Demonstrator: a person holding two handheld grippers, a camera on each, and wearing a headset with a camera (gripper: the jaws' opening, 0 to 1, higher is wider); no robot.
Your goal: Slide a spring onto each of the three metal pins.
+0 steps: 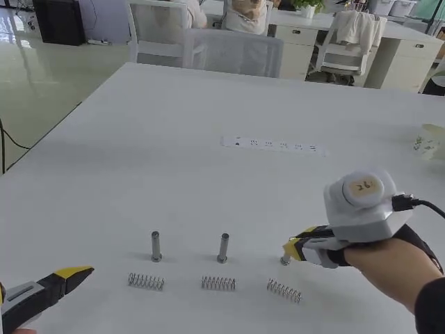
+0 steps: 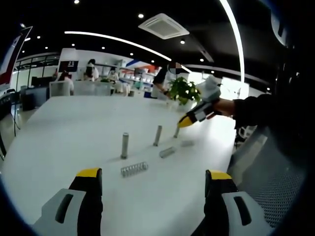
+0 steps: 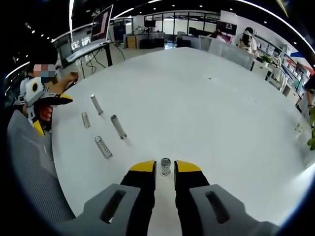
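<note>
In the head view, the yellow-tipped right gripper [image 1: 289,250] reached in low from the right to the rightmost short steel pin [image 1: 285,260]. Three coiled wire springs [image 1: 218,283] lay on the smooth white table [image 1: 208,174]. In the left gripper view, the left gripper [image 2: 153,173] hovered level, jaws wide. In the right gripper view, the jaws stood narrow, flanking the upright pin's round top; whether they touched it could not be told.

The head view is looking down on the pins [image 1: 222,248] while both gripper views are facing them from opposite ends.
</note>
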